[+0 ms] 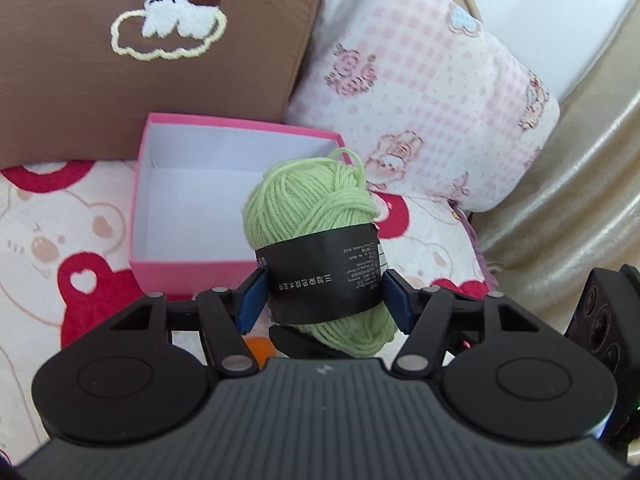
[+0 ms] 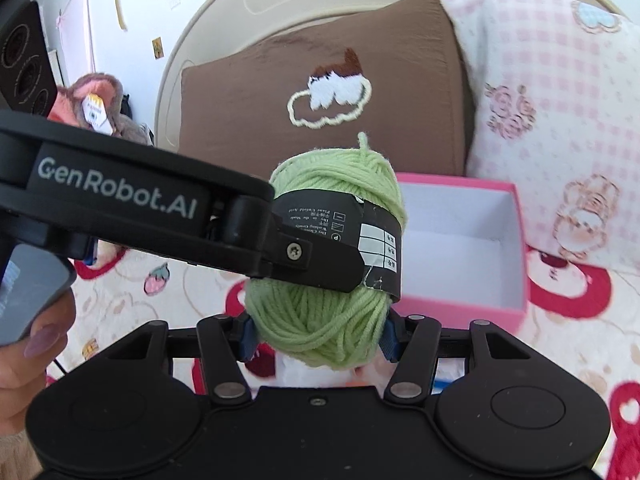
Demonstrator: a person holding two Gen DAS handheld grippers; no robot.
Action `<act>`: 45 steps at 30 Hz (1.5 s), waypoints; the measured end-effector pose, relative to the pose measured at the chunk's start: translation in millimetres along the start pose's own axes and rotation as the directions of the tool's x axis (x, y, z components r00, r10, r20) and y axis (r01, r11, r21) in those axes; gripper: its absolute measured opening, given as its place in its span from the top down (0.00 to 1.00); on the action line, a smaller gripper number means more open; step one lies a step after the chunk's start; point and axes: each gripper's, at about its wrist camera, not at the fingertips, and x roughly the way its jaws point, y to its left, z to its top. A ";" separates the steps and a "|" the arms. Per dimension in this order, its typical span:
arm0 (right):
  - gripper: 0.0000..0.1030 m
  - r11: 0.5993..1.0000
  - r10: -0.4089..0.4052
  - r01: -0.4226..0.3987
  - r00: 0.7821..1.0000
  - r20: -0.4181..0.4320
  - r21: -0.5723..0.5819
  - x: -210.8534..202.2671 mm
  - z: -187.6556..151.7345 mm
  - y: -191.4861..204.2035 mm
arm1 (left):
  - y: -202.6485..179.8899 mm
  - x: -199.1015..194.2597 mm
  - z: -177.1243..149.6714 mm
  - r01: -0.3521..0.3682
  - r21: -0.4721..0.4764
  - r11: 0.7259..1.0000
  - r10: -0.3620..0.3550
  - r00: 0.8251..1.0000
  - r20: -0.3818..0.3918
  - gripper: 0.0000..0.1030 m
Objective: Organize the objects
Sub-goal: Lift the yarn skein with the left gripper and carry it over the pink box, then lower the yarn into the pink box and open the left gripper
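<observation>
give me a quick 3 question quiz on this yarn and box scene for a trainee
1. True or false: the pink box already holds the green yarn.
2. Which grips the yarn? A) left gripper only B) right gripper only C) both
3. Fill in: the band round the yarn is ____.

Key:
1. False; the box is empty and the yarn is held in front of it.
2. C; the jaws of both grippers press its sides.
3. Black.
</observation>
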 end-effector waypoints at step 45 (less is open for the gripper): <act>0.33 0.980 0.082 -0.021 0.948 -0.306 0.198 201.2 26.4 -65.0 | 124.4 165.0 54.8 -0.076 -0.007 0.997 0.074 0.984 -0.161 0.48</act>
